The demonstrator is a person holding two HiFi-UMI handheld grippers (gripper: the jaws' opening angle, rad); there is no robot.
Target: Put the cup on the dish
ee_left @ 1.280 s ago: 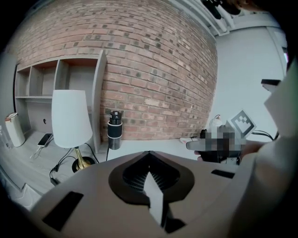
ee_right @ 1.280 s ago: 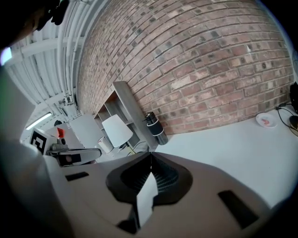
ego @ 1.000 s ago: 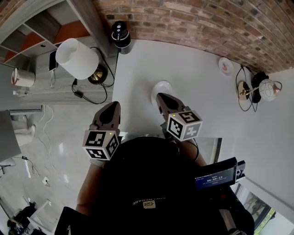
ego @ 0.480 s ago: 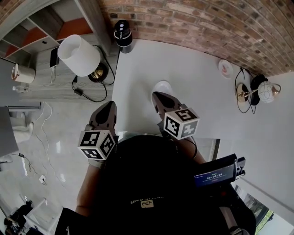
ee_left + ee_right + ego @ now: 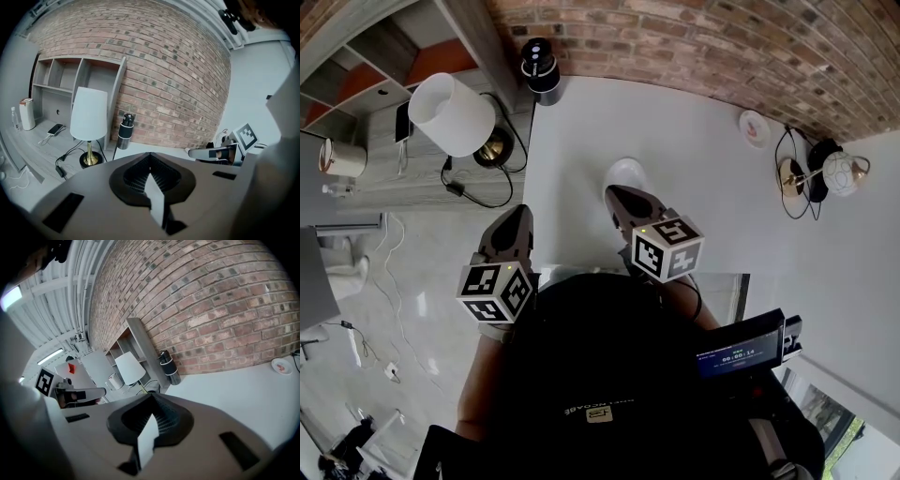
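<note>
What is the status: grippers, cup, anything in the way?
Left gripper shut, empty. Right gripper shut, empty, close behind the cup. Cup on the table, not yet on the dish by the wall. Bare table between them.

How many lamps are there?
2. A big lamp with a white shade stands on the grey shelf, left of the table. A small lamp with a round globe is far right, by the brick wall. None seem hidden.
</note>
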